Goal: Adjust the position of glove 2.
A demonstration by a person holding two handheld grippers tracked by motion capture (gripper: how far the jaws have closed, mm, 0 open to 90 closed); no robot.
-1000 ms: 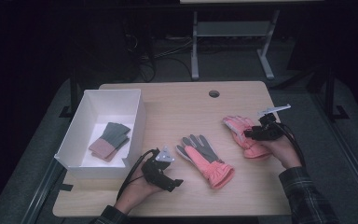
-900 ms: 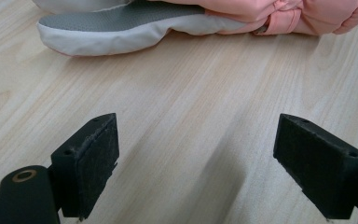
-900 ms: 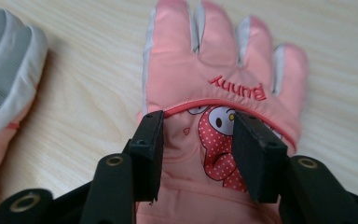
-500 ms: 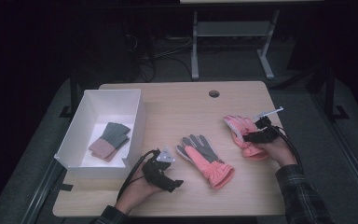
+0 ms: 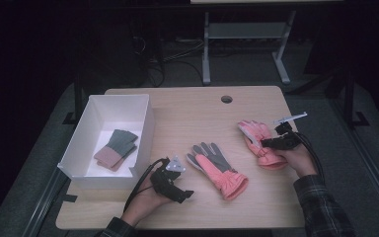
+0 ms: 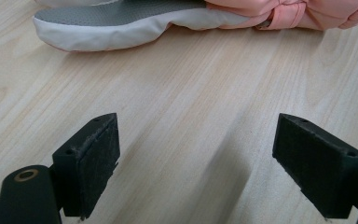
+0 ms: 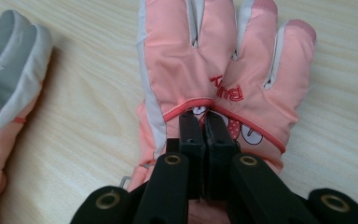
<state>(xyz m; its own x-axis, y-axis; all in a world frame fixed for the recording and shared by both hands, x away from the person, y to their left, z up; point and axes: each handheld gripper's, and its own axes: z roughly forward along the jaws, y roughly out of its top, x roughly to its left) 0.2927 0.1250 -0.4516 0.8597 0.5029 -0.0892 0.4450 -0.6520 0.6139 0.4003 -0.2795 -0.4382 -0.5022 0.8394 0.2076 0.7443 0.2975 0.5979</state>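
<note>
a person is sitting at a light wooden tabletop [image 5: 187, 113], working a two-fingered gripper in each hand. the work in hand looks like gathering gloves into a white box [image 5: 143, 129] standing at the left side of the tabletop. one folded pair of gloves [image 5: 116, 149], grey with dusty pink cuffs, is already lying inside the box, so that part appears done.

two pink gloves are still lying out on the wood, well apart from the box. the right gripper [image 5: 265, 143] is resting on the pink glove [image 5: 257, 140] at the right; in the right gripper view its fingers [image 7: 190, 135] have just been closing and are now pinching a fold of fabric on the back of the glove, near the printed red lettering, with the glove still flat on the surface. lifting it and carrying it across seem to be what is left.

the second pink glove [image 5: 217, 167], palm up with a grey palm, is lying near the middle. the left gripper [image 5: 183, 195] is waiting just beside it, its fingers [image 6: 91, 161] standing wide apart over bare wood and holding nothing.

the tabletop has a round cable hole [image 5: 226, 99] near its far edge. beyond it the room is dark, with a grey floor, a metal stand [image 5: 246, 37] and loose cables [image 5: 165, 61] lying at the back
</note>
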